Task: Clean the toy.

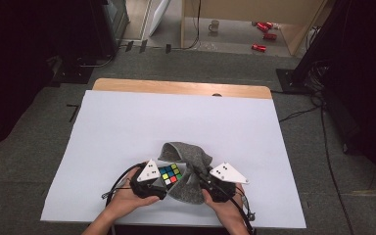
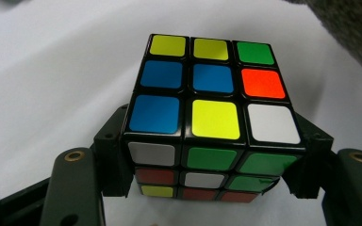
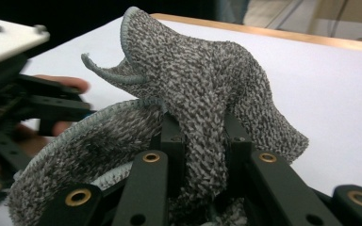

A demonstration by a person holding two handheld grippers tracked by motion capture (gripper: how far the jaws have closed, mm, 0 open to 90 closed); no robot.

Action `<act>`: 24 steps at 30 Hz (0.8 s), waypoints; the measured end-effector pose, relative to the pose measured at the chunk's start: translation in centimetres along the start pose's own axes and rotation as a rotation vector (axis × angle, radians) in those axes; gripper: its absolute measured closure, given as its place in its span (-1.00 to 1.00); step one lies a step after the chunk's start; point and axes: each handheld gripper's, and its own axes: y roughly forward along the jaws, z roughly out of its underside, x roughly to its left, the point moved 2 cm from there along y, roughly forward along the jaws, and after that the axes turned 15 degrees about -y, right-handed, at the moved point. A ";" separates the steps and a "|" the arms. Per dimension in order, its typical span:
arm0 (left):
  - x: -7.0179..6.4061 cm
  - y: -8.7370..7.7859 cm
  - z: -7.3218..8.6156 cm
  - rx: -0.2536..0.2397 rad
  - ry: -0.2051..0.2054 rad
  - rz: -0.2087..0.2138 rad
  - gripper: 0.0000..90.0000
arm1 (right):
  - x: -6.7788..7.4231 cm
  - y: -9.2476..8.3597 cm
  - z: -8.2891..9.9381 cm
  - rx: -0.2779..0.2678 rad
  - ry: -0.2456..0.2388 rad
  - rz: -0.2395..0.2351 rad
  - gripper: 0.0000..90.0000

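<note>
Fingers of our left gripper [image 2: 207, 188] clamp the Rubik's cube [image 2: 212, 108] by its sides, just left of the grey cloth [image 3: 202, 94]; our right gripper [image 3: 202, 155] pinches a fold of that cloth, near the white sheet's [image 1: 127, 127] front edge.

Open white table sheet [image 1: 127, 127] ahead and to both sides, grey cloth [image 1: 188, 161] bunched beside puzzle cube [image 1: 170, 174], crowding near edge.
</note>
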 end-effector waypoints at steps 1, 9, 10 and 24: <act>-0.1 0.1 0.0 -0.001 0.002 0.001 -0.26 | 0.3 0.1 -0.1 0.001 -0.002 -0.008 0.71; -0.9 0.5 -0.2 0.006 0.023 0.015 -0.25 | 2.5 1.1 -0.5 0.045 -0.015 -0.079 0.69; -0.9 0.5 -0.2 0.006 0.024 0.014 -0.25 | 2.8 1.3 -0.4 0.053 -0.020 -0.084 0.69; -0.8 0.5 -0.1 0.004 0.028 0.022 -0.25 | 2.6 1.8 0.3 0.094 -0.064 -0.013 0.68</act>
